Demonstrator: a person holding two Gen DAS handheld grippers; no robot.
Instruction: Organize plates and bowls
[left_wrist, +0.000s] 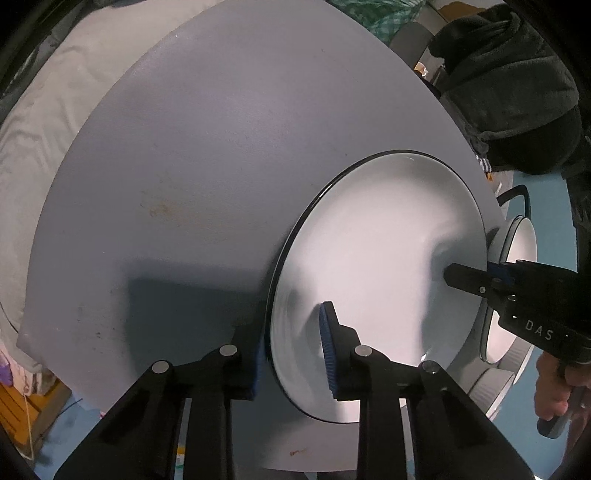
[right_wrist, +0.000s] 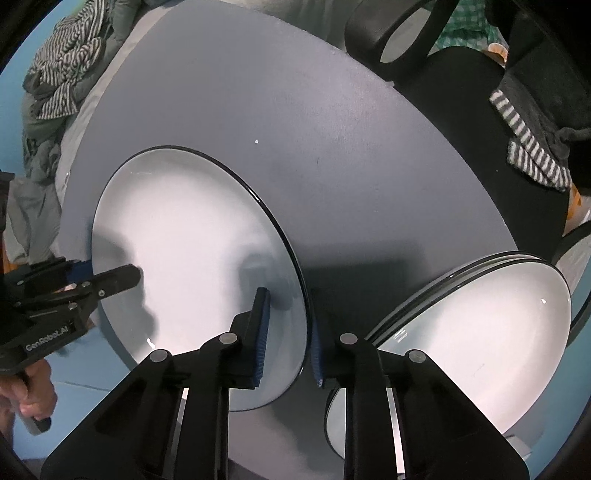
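Two grippers are clamped on one white plate (left_wrist: 380, 266), each from an opposite edge. The plate has a thin dark rim and lies on the round grey table (left_wrist: 184, 184), towards the table's near side.

The left gripper (left_wrist: 291, 347) points steeply down; in its own view one blue-padded finger (left_wrist: 328, 350) rests on the plate's upper face while the other finger (left_wrist: 255, 365) sits outside the rim, so the rim is pinched between them. The right gripper (right_wrist: 288, 339) is tilted down just as steeply and holds the opposite edge the same way: its left finger (right_wrist: 260, 332) lies on the white face and its right finger (right_wrist: 317, 354) is on the far side of the rim, over the table.

Each camera also catches the other tool. In the left view the right gripper (left_wrist: 476, 275) reaches in from the right edge with one black finger across the plate's face, and the hand (left_wrist: 554, 387) gripping its handle shows at the lower right (only the knuckles and fingers are visible). In the right view the left gripper (right_wrist: 103, 280) comes in from the left, with its hand (right_wrist: 33, 391) curled round the handle at the lower left.

Just right of the held plate stands a stack of plates (right_wrist: 476, 343) of the same kind, near the table's edge. Beyond the table lie a striped cloth (right_wrist: 66, 59) and a dark chair (right_wrist: 443, 92).
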